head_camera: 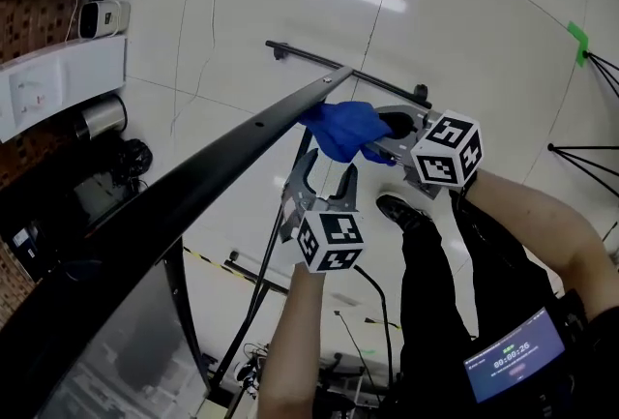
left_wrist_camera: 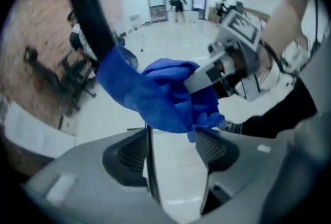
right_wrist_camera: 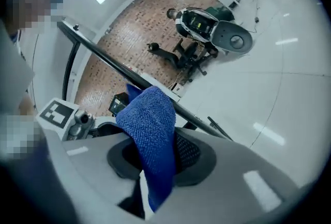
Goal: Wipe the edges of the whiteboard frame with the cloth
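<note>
- Slim black frame (head_camera: 193,185) edge, smooth and straight, slants up from lower left.
- Nubby blue cloth (head_camera: 343,129) sits bunched against its far end.
- Right gripper (head_camera: 385,140): fingers pinching the cloth.
- Left gripper (head_camera: 326,173): fingers spread, just below the cloth.

Floor (head_camera: 464,11): white glossy tiles beneath me.
Whiteboard stand foot (head_camera: 300,56): black bar resting on the floor.
My shoe (head_camera: 398,211): near that foot, on my side.
Green tape (head_camera: 577,33): well right of it.
Tripod legs (head_camera: 585,156): also to its right.
</note>
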Available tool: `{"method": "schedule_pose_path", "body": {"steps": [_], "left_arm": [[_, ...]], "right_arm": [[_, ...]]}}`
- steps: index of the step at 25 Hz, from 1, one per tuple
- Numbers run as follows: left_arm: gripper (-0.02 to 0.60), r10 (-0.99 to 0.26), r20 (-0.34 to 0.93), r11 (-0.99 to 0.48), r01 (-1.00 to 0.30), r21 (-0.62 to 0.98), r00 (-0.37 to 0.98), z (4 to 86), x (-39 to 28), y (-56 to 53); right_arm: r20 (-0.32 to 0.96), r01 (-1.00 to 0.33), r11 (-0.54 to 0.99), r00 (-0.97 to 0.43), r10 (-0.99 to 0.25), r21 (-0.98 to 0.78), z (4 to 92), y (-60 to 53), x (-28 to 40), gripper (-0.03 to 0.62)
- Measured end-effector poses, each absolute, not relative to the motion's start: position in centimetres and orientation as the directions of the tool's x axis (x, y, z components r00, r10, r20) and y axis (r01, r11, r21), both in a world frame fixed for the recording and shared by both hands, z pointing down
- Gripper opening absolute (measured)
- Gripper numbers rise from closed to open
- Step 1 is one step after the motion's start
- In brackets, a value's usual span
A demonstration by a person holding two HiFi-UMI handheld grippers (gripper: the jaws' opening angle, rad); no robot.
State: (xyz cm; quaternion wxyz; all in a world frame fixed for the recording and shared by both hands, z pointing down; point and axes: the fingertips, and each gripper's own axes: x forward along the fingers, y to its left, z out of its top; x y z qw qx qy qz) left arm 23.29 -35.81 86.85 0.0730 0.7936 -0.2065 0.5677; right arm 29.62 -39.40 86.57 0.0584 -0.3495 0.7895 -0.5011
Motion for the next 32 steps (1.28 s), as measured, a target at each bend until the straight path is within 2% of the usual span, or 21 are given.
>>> {"method": "schedule_pose_path", "body": {"steps": [1, 3, 7, 9, 11, 13, 14, 16, 18, 26, 32], "left_arm": [[0.281, -0.278, 0.927, -0.92, -0.348, -0.182, 0.25, 86.6, 23.1, -35.6], [0.281, -0.281, 0.93, -0.925, -0.324, -0.197, 0.236, 86.3, 22.8, -34.9], [0.281, -0.194, 0.962, -0.876, -0.475, -0.082, 0.192, 87.3, 20.3, -33.1], [0.279, -0.173, 0.966, -0.836, -0.547, -0.041, 0.194, 87.1, 19.4, -32.3], [0.279, -0.168, 0.966, -0.823, -0.568, -0.027, 0.197, 86.5, 18.6, -31.5], [0.279, -0.176, 0.965, -0.831, -0.555, -0.041, 0.192, 85.9, 17.5, -30.9], [0.278, -0.182, 0.965, -0.834, -0.55, -0.048, 0.191, 85.6, 17.0, -30.8], [0.278, -0.19, 0.962, -0.83, -0.556, -0.052, 0.195, 85.3, 16.4, -30.6], [0.278, -0.19, 0.961, -0.826, -0.561, -0.044, 0.203, 85.3, 16.4, -30.3], [0.276, -0.185, 0.959, -0.845, -0.532, -0.045, 0.213, 85.8, 16.9, -28.5], [0.276, -0.213, 0.955, -0.836, -0.545, -0.069, 0.207, 85.6, 17.5, -28.8]], "right_arm": [[0.253, -0.502, 0.276, -0.75, -0.611, -0.82, 86.1, -39.5, 29.4, 0.095], [0.264, -0.526, 0.324, -0.761, -0.593, -0.786, 85.5, -39.6, 28.4, 0.095], [0.49, -0.704, 0.44, -0.707, -0.51, -0.558, 87.3, -38.4, 25.8, 0.095], [0.587, -0.786, 0.421, -0.618, -0.523, -0.453, 87.8, -38.4, 26.1, 0.095], [0.627, -0.858, 0.348, -0.514, -0.586, -0.378, 87.5, -38.8, 27.5, 0.094], [0.591, -0.89, 0.287, -0.451, -0.669, -0.355, 85.9, -39.2, 28.3, 0.094], [0.532, -0.885, 0.283, -0.452, -0.716, -0.371, 84.3, -39.5, 28.2, 0.094], [0.369, -0.845, 0.342, -0.497, -0.785, -0.411, 80.0, -39.9, 27.4, 0.093], [0.289, -0.817, 0.408, -0.54, -0.791, -0.409, 77.6, -39.1, 26.8, 0.092], [0.428, -0.856, 0.28, -0.47, -0.772, -0.435, 83.0, -35.5, 29.4, 0.092], [0.534, -0.887, 0.275, -0.446, -0.718, -0.372, 87.1, -39.6, 26.8, 0.094]]}}
